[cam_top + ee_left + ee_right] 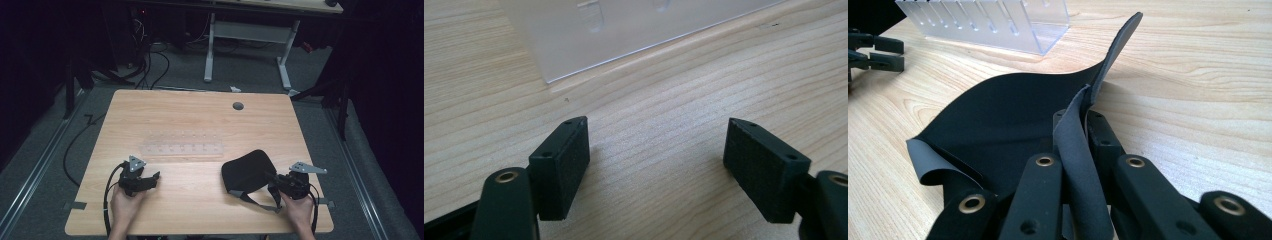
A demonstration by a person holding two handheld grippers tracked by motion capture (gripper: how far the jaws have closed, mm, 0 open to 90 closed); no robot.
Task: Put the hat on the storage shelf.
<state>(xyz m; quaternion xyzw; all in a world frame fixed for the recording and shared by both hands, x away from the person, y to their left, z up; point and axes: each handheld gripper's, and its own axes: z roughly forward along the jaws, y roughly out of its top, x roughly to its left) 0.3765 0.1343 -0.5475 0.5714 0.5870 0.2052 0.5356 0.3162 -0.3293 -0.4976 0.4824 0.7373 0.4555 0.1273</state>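
High view overhead; gripper views close, sharing clear rack (182, 148).

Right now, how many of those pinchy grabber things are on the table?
2. The left gripper sits near the table's front left, jaws open on nothing. The right gripper is at the front right, pinching the edge of the black cloth.

- The left gripper (656, 160) is seen low over the bench (674, 95), its two black jaws spread wide apart with only bare wood grain between them.
- A clear plastic rack (589, 30) is seen standing on the bench beyond the jaws, apart from them.
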